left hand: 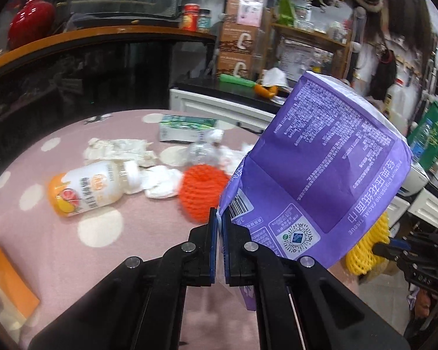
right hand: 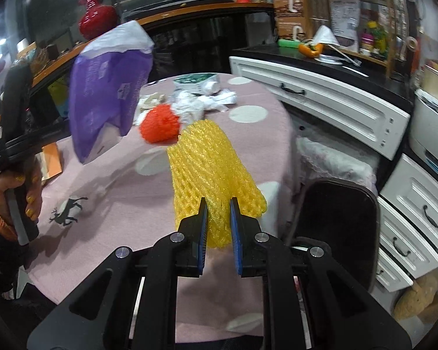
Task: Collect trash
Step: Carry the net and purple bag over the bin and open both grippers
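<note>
My left gripper (left hand: 218,218) is shut on a corner of a purple tissue wrapper (left hand: 321,169), which hangs lifted above the pink dotted tablecloth (left hand: 102,250). From the right wrist view the same purple wrapper (right hand: 108,99) floats at the left, held by a hand (right hand: 14,195). My right gripper (right hand: 218,207) is shut on a yellow foam fruit net (right hand: 210,169), raised over the table. On the cloth lie an orange foam net (left hand: 201,195), a juice bottle (left hand: 87,188) on its side, crumpled tissues (left hand: 160,183), a clear plastic bottle (left hand: 204,151) and a green carton (left hand: 187,127).
A white cabinet with drawers (right hand: 321,99) stands behind and right of the table. A black chair seat (right hand: 335,221) sits close to the table's right edge. An orange envelope (left hand: 5,277) lies at the left edge. A red vase (right hand: 97,14) stands on the dark counter.
</note>
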`<state>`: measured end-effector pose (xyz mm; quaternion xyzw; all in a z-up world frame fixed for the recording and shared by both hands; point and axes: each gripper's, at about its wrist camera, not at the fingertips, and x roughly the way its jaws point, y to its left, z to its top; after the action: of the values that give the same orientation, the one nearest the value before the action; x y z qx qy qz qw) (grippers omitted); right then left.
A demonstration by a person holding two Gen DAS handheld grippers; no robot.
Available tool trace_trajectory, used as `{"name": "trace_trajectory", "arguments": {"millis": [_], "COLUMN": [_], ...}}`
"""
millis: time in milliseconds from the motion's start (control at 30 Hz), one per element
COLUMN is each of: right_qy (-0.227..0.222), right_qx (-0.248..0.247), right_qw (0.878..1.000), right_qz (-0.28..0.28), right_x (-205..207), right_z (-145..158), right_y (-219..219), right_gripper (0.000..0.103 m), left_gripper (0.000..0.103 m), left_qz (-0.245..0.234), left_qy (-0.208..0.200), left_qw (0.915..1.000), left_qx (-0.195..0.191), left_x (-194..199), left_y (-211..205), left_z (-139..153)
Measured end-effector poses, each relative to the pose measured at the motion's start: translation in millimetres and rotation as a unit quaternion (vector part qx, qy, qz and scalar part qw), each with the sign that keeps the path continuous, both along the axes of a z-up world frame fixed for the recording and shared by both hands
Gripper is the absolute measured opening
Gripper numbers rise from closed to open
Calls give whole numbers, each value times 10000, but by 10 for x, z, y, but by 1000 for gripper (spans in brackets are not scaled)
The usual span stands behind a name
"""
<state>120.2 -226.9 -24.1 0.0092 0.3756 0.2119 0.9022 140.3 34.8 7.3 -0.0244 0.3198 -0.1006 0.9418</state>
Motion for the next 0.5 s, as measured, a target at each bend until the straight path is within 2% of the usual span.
{"name": "trace_trajectory", "arguments": {"millis": [267, 500], "right_qy": [362, 1071], "right_qx": [-143, -193], "right_qw": [9930, 9762], "right_qz": [-1115, -1875], "right_x": [78, 388], "right_z": [-230, -777], "right_y": [-832, -1408], "right_gripper": [15, 15], "left_gripper": [5, 5], "left_qz": [-859, -1477], "left_qy": [58, 90], "left_qw": [9963, 9890], "left_qx": [-83, -64], "left_x": [8, 43], "left_y": [-748, -1421], "left_z": [-34, -51]}}
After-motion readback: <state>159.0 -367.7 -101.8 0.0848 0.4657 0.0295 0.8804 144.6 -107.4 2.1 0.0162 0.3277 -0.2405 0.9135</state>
